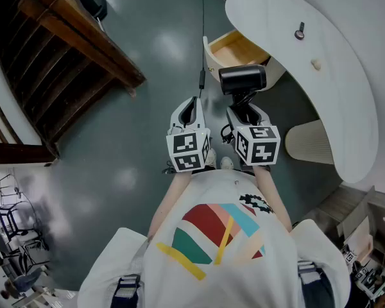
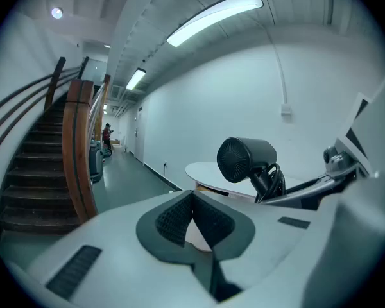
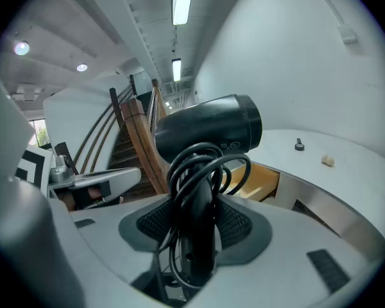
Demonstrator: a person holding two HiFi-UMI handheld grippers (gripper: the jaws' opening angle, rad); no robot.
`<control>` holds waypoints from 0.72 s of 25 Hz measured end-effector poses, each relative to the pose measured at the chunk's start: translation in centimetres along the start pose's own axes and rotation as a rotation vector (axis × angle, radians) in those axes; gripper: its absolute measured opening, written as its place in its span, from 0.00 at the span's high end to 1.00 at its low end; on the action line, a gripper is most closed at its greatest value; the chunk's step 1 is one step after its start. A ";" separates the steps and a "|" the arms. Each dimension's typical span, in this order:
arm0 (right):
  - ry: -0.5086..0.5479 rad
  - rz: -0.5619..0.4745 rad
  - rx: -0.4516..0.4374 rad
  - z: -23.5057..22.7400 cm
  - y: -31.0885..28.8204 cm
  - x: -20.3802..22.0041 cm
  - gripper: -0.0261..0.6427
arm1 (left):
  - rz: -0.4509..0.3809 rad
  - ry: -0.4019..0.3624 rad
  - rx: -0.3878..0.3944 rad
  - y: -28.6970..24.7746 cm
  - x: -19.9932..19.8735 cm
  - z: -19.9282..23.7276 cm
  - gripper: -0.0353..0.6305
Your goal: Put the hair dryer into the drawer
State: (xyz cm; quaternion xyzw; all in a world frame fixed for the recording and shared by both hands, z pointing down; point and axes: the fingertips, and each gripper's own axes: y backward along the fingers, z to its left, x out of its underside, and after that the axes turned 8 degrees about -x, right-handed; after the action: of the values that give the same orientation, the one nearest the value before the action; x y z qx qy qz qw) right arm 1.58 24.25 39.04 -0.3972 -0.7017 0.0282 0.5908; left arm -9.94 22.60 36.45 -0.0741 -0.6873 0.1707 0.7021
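Observation:
My right gripper point(image 1: 245, 110) is shut on the black hair dryer point(image 1: 242, 80), holding it by its handle with the cord coiled around it. In the right gripper view the dryer point(image 3: 208, 130) stands upright between the pads of the right gripper point(image 3: 196, 218), its barrel pointing right. The open drawer point(image 1: 233, 49), with a pale wood inside, lies just beyond the dryer under the white curved table point(image 1: 337, 76); the same drawer point(image 3: 260, 177) shows behind the handle. My left gripper point(image 1: 191, 110) hangs beside the right one. The left gripper point(image 2: 192, 218) holds nothing, its pads meeting at the tips.
A dark wooden staircase point(image 1: 64, 50) fills the left, with grey floor point(image 1: 147, 108) between it and the table. A small dark knob point(image 1: 299, 31) and a beige bit point(image 1: 316, 63) lie on the tabletop. A ribbed beige pedestal point(image 1: 311, 141) stands at the right. A thin cable point(image 1: 202, 76) hangs near the drawer.

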 end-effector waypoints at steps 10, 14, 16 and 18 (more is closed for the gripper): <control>0.018 -0.004 -0.011 0.6 -0.4 -0.1 0.66 | -0.005 -0.001 -0.009 -0.2 -0.1 0.7 0.92; 0.030 -0.008 0.001 0.7 -0.5 -0.1 0.66 | -0.002 0.004 0.000 -0.3 -0.1 0.8 0.92; 0.030 -0.020 0.000 0.9 -0.5 -0.2 0.66 | -0.001 0.005 0.008 -0.4 -0.1 0.7 0.92; 0.026 -0.029 -0.003 1.1 -0.7 -0.3 0.66 | -0.001 0.003 0.019 -0.5 -0.1 0.7 0.92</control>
State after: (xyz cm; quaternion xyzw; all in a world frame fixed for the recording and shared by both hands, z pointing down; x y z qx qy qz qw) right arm 0.28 24.11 38.80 -0.3884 -0.6996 0.0134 0.5996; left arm -10.52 21.99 36.61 -0.0674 -0.6846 0.1766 0.7040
